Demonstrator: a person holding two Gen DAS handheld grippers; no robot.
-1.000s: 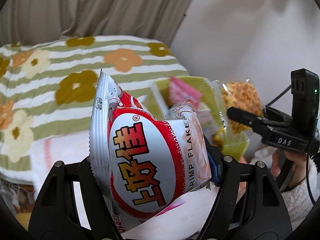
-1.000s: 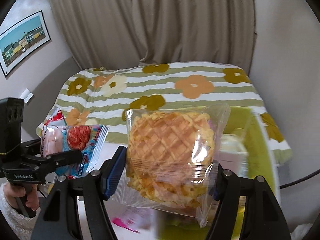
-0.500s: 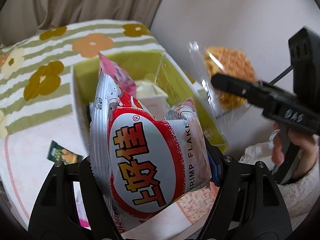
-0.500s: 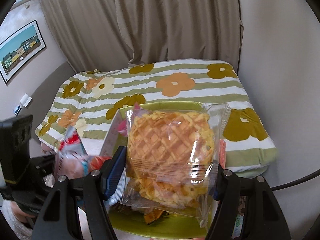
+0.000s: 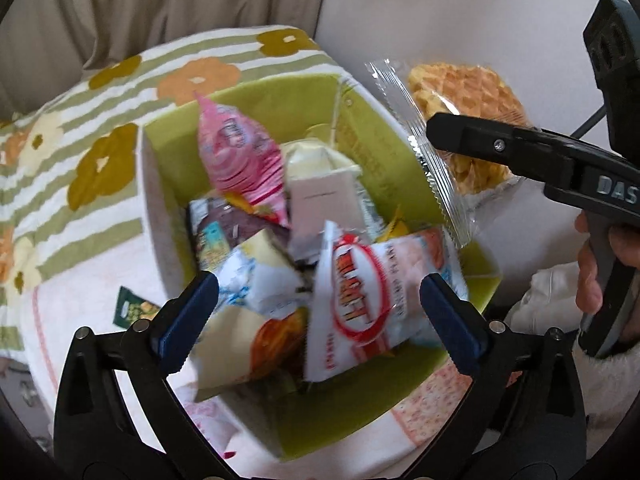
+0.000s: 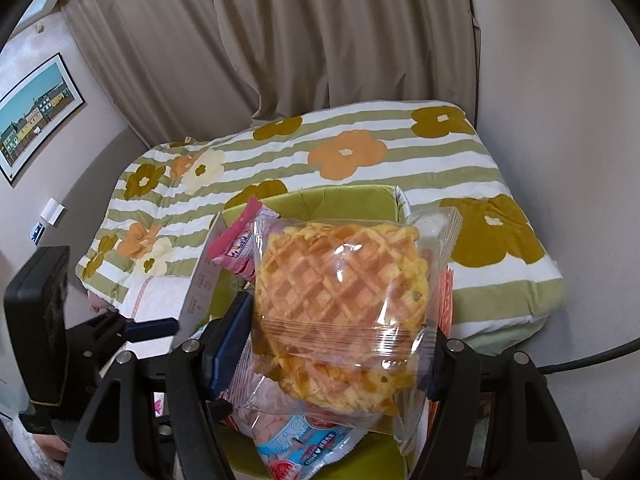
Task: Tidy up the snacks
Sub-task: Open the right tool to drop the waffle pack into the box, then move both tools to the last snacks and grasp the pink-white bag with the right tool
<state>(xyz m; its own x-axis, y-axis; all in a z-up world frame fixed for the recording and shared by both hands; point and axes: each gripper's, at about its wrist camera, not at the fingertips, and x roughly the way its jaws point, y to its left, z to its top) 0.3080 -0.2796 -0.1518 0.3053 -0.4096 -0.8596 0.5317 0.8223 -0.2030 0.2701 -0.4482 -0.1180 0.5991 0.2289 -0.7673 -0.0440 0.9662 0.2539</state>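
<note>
Since the earlier frames, the shrimp flakes packet [image 5: 384,292] had been let go by the left claw [image 5: 320,308] and was seen lying in the green box [image 5: 280,96], blurred by motion, its red-and-white face turned up on top of the other snacks. The left claw's jaws were spread wide, with nothing between their blue pads, and were held above the near part of the box. The box was also seen more from above than before, so that its contents were fully shown.

Inside the box, a pink packet [image 5: 240,160] was stood upright towards the far wall, a pale carton [image 5: 320,196] was leaned beside it, and several other wrappers were piled in front, too blurred to be named. A small green sachet [image 5: 134,308] was left outside the box, on the pale cloth to its left.

The right claw [image 6: 340,344] was kept clamped on the waffle packet [image 6: 344,300], which was gripped by its sides in clear wrapping and held above the box's right edge. In the left wrist view, the same waffle packet [image 5: 464,120] was seen beyond the box's right wall, pinched by the right claw's black finger.

The box was set on a bed covered by a striped flowered blanket [image 6: 360,148].
</note>
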